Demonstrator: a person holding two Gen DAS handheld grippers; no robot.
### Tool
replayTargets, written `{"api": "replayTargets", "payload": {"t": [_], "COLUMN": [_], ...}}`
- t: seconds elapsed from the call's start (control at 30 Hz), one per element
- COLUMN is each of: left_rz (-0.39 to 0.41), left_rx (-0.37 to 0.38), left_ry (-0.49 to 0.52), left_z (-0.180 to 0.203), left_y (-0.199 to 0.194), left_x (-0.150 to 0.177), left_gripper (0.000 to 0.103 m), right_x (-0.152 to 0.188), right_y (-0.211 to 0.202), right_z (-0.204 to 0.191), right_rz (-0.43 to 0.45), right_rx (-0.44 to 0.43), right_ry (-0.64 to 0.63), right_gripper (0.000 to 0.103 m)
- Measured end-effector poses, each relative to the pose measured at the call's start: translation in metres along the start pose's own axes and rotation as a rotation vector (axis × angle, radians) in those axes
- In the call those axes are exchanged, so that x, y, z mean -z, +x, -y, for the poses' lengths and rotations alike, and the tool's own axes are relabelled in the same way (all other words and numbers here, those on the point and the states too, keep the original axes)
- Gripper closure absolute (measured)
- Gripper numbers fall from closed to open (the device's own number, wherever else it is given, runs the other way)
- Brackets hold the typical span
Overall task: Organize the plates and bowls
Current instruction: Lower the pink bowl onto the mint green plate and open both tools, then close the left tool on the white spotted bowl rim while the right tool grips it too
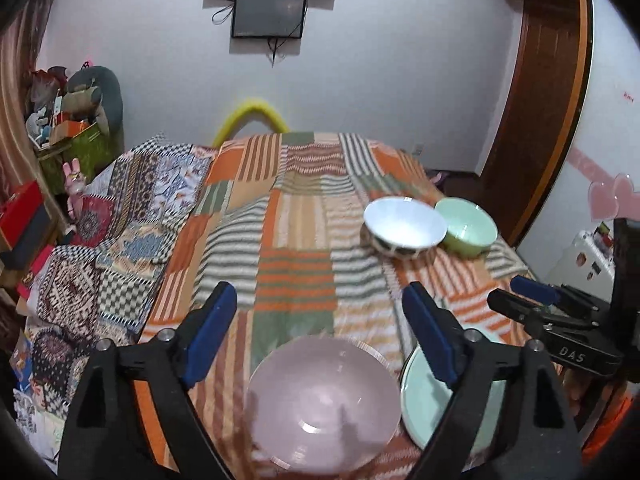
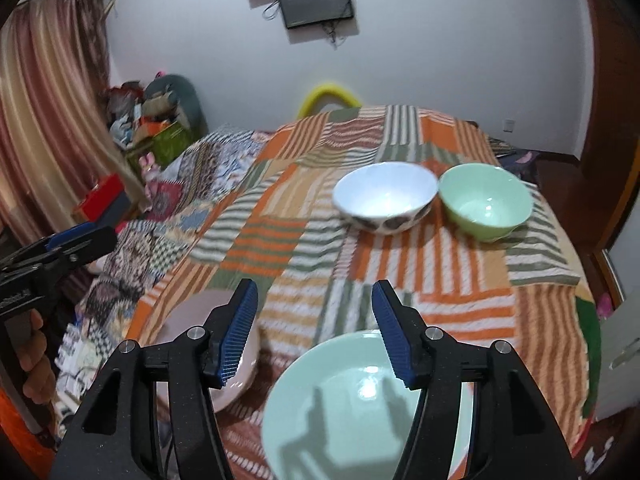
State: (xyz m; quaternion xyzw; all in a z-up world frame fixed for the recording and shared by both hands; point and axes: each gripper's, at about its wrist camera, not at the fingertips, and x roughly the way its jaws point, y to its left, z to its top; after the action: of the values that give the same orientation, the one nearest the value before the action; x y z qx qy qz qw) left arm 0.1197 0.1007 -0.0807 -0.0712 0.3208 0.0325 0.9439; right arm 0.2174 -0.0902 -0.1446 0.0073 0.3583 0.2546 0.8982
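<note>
Nearest to you: your left gripper (image 1: 318,330) hangs over the pink plate (image 1: 324,404), and your right gripper (image 2: 316,330) hangs over the mint plate (image 2: 360,408).
Patchwork cloth (image 1: 296,216): orange, green and white stripes cover the whole work surface; every dish sits on it.
Pink plate: it lies at the near edge, below your left claw, with the mint plate (image 1: 424,408) touching or just overlapping its right rim; you cannot tell which.
Mint plate: it lies flat at the near edge, right of the pink one, under your right claw.
White bowl (image 2: 386,196): it stands upright farther back on the right half, dark spots on its outer wall.
Green bowl (image 2: 486,200): it stands upright just beside the white bowl (image 1: 404,226), on its right, rims about touching; the left view shows the green bowl (image 1: 468,226) partly behind it.
Left claw: your blue pads (image 1: 212,332) stand wide apart, nothing between them, clear above the pink plate.
Right claw: your pads (image 2: 240,336) stand partly apart, holding nothing, above the mint plate's far rim.
Your hand (image 2: 34,364): fingers wrap the left gripper's handle at the right view's left edge.
</note>
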Motion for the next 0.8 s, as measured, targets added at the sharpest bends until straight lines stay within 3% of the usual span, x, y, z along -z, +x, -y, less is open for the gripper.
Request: {"api": "replayTargets", "payload": {"t": [0.13, 0.37, 0.6, 0.8], "left_rz": [0.000, -0.074, -0.124, -0.161], "left_rx": [0.005, 0.022, 0.037, 0.042], "left_ry": [0.012, 0.010, 0.001, 0.001], "left_z": [0.010, 0.019, 0.021, 0.019], "left_y": [0.021, 0.082, 0.135, 0.168], "left_x": [-0.014, -0.029, -0.032, -0.033], "left_gripper": [0.013, 0.013, 0.013, 0.013], "right_x": [-0.010, -0.037, -0.056, -0.058], "right_y": [0.009, 0.035, 0.092, 0.133], "right_z": [0.021, 0.060, 0.082, 0.093], "right_rz": [0.003, 0.012, -0.059, -0.136], "right_rx": [0.025, 0.047, 0.063, 0.087], "right_ry": [0.047, 0.162, 0.222, 0.256], "right_gripper": [0.047, 0.047, 0.047, 0.058]}}
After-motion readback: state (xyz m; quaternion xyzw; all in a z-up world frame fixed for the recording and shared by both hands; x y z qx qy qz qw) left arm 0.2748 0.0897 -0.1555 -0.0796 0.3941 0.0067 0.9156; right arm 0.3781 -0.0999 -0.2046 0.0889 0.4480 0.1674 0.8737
